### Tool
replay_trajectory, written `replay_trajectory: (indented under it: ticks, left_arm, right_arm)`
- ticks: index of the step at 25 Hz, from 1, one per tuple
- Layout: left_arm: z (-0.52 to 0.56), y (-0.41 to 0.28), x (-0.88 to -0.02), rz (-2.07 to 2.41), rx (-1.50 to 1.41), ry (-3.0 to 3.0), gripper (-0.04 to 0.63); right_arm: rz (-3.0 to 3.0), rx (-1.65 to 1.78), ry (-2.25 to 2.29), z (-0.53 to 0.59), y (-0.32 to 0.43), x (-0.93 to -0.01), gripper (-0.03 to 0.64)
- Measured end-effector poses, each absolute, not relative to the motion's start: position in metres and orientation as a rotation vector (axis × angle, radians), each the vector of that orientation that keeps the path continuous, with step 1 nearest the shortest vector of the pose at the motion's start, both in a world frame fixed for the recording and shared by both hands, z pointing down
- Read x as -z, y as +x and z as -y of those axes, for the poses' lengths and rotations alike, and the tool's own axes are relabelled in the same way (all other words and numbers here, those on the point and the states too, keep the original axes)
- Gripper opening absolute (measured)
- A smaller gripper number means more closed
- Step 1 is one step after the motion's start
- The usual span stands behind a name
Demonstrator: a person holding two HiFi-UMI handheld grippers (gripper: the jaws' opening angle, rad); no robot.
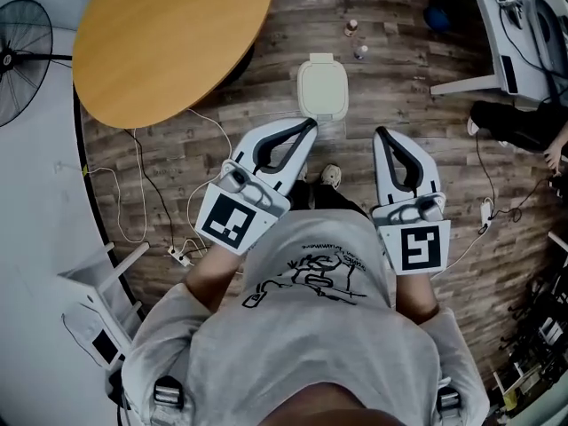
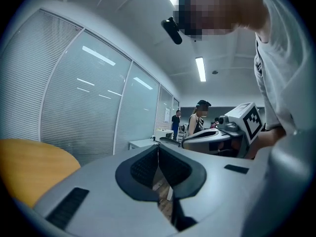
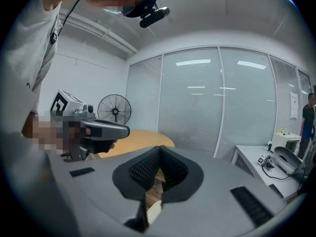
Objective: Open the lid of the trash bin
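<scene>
Ahead of the left claw [image 1: 308,125] and slightly left of the right claw [image 1: 382,134], the white trash bin [image 1: 322,89] sits unopened on the wooden floor [image 1: 399,69], both claws pinched together and empty, seemingly poised side by side to reach it.

A round table [image 1: 169,34] stands on the wood floor [image 1: 408,140], a fan [image 1: 18,60] beside it; blinds [image 2: 29,83] cover glass walls [image 3: 197,102], strip lights [image 2: 200,69] glow overhead.
</scene>
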State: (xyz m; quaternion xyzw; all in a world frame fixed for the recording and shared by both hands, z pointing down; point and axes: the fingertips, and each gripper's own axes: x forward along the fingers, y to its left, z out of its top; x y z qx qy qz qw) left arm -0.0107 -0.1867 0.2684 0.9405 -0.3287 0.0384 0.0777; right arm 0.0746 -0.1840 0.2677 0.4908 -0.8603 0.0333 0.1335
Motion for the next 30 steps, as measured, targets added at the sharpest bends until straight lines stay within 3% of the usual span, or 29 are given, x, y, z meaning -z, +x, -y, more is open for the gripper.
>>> replay_trajectory:
  ticks: [30]
  left_arm:
    - [0.21,-0.011,-0.46,0.928,-0.29,2.725,0.02]
  right_arm:
    - [2.306,-0.246,1.274,0.201,0.072,-0.466,0.006]
